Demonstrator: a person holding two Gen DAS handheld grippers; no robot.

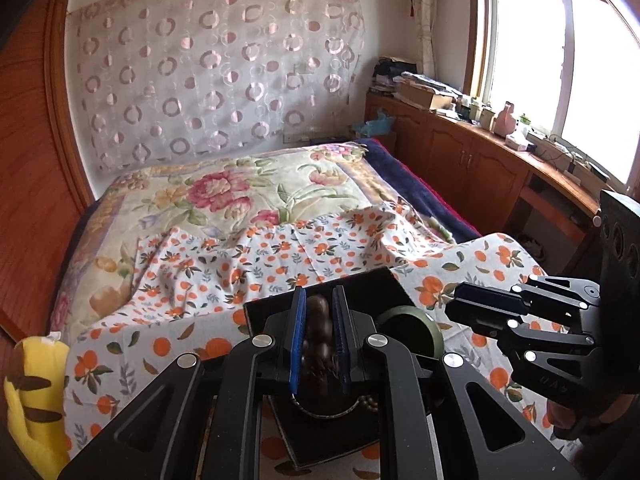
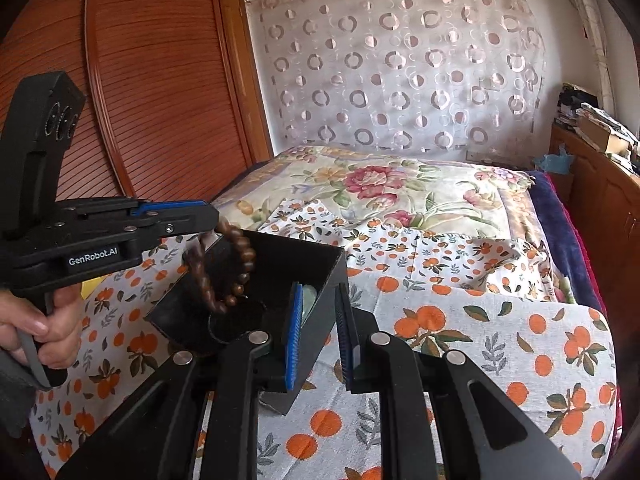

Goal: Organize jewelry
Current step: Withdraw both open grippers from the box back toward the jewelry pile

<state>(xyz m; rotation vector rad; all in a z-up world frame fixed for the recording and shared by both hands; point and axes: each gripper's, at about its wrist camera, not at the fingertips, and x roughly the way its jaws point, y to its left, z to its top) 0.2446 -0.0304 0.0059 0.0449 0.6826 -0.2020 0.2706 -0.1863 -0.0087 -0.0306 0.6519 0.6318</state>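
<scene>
My left gripper is shut on a dark brown wooden bead bracelet and holds it hanging above a black open jewelry box; in the right wrist view the bracelet dangles from the left gripper over the box. My right gripper clamps the box's right wall between its blue pads. In the left wrist view the right gripper sits at the right beside a green jade bangle. A pale green piece lies inside the box.
The box rests on an orange-print cloth spread over a floral bedspread. A yellow plush toy lies at the left edge. Wooden cabinets with clutter stand to the right, a wooden wardrobe to the left.
</scene>
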